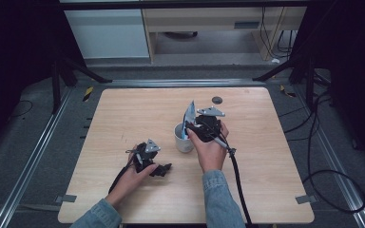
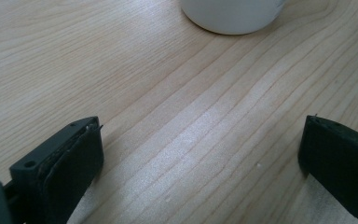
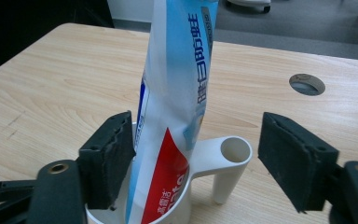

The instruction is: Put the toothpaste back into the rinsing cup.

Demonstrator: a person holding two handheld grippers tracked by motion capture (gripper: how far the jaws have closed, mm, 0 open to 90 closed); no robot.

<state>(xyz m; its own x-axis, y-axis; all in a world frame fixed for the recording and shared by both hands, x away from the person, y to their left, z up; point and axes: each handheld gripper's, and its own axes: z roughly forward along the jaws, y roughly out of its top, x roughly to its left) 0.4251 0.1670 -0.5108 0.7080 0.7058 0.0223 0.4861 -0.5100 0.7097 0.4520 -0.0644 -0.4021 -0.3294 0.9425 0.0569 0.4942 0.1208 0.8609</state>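
Two grippers are in our hands over the wooden table [image 1: 123,114]. Nearest to us, the left gripper [image 1: 163,169] lies low on the tabletop with its jaws spread wide and nothing between them; in the left gripper view we see bare wood between the pads and the base of the white cup [image 2: 233,16] beyond. Farther on, the right gripper [image 1: 190,128] sits at the cup, its jaws parted around the toothpaste tube [image 3: 175,107], which stands upright inside the cup. One pad is just beside the tube, the other well clear near the cup's handle [image 3: 226,156]. Beyond that, a round grommet hole [image 1: 216,99] marks the far edge.
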